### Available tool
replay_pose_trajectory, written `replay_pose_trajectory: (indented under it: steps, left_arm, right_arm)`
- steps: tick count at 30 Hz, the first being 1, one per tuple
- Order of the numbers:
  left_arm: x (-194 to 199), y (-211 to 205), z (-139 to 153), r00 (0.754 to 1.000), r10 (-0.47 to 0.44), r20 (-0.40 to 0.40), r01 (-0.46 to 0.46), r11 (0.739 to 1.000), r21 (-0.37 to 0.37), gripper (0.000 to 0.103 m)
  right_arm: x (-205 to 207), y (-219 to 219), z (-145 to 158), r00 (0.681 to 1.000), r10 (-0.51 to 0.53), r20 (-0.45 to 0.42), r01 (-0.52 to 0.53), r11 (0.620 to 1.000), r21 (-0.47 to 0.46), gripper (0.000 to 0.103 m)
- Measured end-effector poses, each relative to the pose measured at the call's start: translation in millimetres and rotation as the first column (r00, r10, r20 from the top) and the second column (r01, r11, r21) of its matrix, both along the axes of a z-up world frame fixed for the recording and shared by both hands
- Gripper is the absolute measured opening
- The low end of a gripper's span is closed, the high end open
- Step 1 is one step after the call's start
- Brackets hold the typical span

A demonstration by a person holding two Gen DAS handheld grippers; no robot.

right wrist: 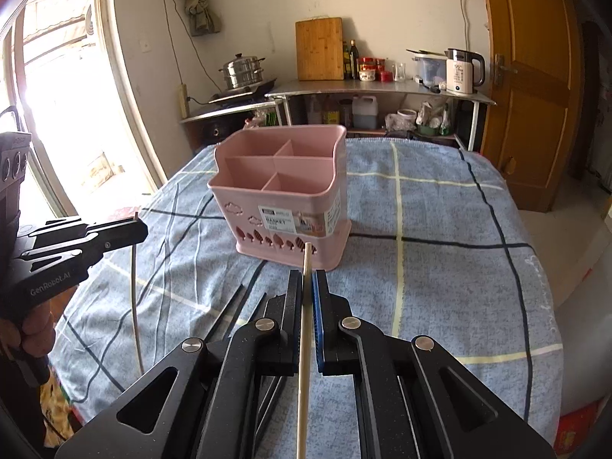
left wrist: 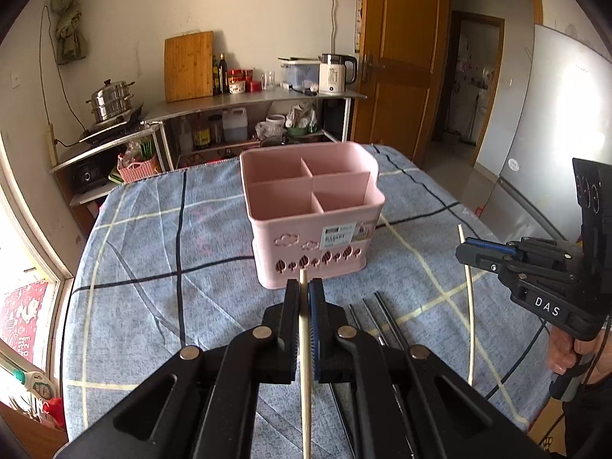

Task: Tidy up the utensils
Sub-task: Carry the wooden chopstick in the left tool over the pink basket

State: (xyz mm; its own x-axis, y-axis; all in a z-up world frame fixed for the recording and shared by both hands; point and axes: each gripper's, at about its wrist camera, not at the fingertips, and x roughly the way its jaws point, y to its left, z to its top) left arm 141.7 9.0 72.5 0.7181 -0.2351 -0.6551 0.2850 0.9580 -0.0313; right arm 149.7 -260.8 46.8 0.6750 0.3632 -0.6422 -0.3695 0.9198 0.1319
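A pink utensil caddy (left wrist: 311, 206) with several compartments, all empty, stands mid-table; it also shows in the right wrist view (right wrist: 285, 195). My left gripper (left wrist: 304, 287) is shut on a pale wooden chopstick (left wrist: 305, 363), held above the cloth just short of the caddy. My right gripper (right wrist: 307, 277) is shut on a second wooden chopstick (right wrist: 303, 344). The right gripper shows in the left wrist view (left wrist: 468, 254) with its chopstick (left wrist: 469, 298) hanging down. The left gripper shows in the right wrist view (right wrist: 139, 227) with its chopstick (right wrist: 134, 298). Dark metal chopsticks (left wrist: 382, 315) lie on the cloth between them.
The table has a blue checked cloth (left wrist: 160, 244). A counter (left wrist: 252, 101) behind holds a kettle (left wrist: 336, 73), a cutting board and bottles. A steamer pot (left wrist: 111, 101) sits left, a wooden door (left wrist: 397, 57) and a fridge (left wrist: 550, 122) right.
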Motion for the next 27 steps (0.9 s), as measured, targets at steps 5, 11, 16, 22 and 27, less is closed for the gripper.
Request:
replay_pose_trajectory:
  steps: [5,11,16,22,27]
  left_arm:
    - [-8.0,10.1,21.4,0.999,0.009,0.054,-0.007,1.0,-0.028,0.006]
    - [-5.7,15.2,25.1,0.998,0.013,0.057,-0.011,0.999,-0.037,0.006]
    - [-4.7,15.5,33.2,0.998,0.009,0.064,-0.005,0.998,-0.059,0.006]
    - [8.6,15.1,54.0,0.997,0.001,0.078,0.005,0.996,-0.088,0.005]
    - [27.9,19.7,77.0,0.995,0.014,0.1,-0.002,0.992,-0.122,0.005]
  right_arm:
    - [-5.8,-7.8,21.9,0.998,-0.013,0.065,0.012,1.0,0.02,0.005]
    - [-11.4,-13.0,35.2,0.994,-0.025,0.107,0.021,0.999,0.036,0.005]
    - [-14.9,-12.2,49.0,0.99,-0.013,0.14,0.006,0.999,0.048,0.005]
    - [-5.3,-3.1,66.8,0.984,0.007,0.179,-0.019,0.997,0.07,0.005]
    - [15.0,9.1,84.3,0.978,0.016,0.209,-0.039,0.994,0.104,0.005]
